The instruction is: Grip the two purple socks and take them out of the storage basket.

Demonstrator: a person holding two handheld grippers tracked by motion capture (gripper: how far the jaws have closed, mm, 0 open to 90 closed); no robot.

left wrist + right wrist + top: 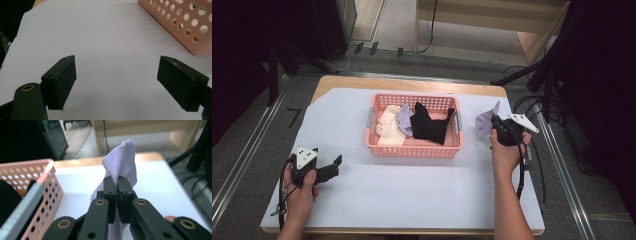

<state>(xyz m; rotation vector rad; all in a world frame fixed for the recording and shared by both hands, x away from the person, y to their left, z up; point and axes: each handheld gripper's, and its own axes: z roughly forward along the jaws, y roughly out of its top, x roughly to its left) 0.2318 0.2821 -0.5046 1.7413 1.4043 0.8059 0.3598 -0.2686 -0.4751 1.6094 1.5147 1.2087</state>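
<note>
My right gripper [117,185] is clamped on the lilac sock [121,161], held above the white sheet [362,195] right of the pink basket [412,148]. Left gripper [117,82] wide, nothing between.

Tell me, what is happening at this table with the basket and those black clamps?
A person holds a two-jaw gripper in each hand. The right gripper is shut on a pale purple knitted sock, held above the white table to the right of the pink perforated plastic basket. Cream, purple and black socks lie in the basket. The left gripper rests open, holding nothing.
</note>
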